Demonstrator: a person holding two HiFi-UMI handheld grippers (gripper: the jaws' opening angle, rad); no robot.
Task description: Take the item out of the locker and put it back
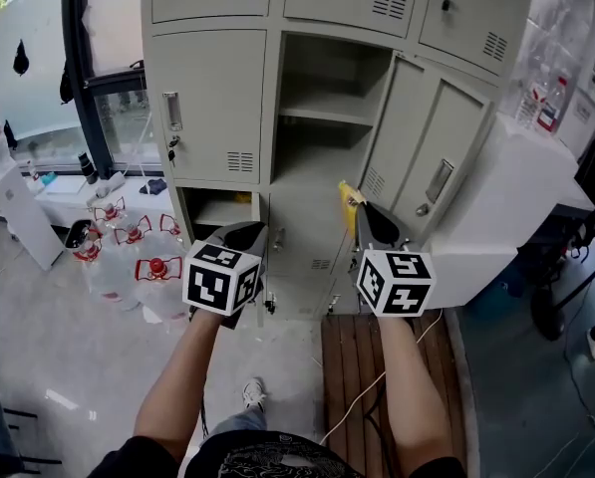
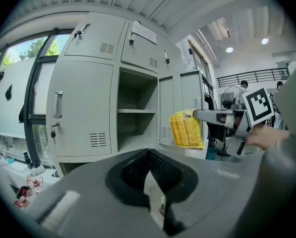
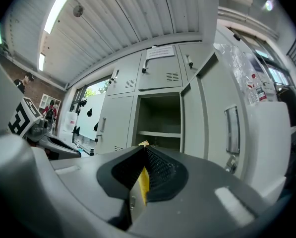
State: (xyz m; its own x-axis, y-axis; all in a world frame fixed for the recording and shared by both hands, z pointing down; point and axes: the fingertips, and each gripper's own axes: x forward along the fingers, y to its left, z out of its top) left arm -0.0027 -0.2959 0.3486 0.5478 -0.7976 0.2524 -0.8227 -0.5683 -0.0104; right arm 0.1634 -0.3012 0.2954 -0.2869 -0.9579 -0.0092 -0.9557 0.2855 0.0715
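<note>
we hold the right gripper (image 1: 361, 210) clenched on the yellow ribbed item (image 2: 187, 129). the item sits outside the open locker (image 1: 325, 116), just in front of its empty compartment and beside the swung-out door (image 1: 422, 157). our left gripper (image 2: 148, 155) has its jaws pressed together on nothing, near the right one.

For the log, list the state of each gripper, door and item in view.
Left gripper: shut, empty.
Right gripper: shut on yellow item.
Yellow item: held outside the locker.
Middle locker door: open.
Middle locker: shelves bare.
Left locker door: shut.
</note>
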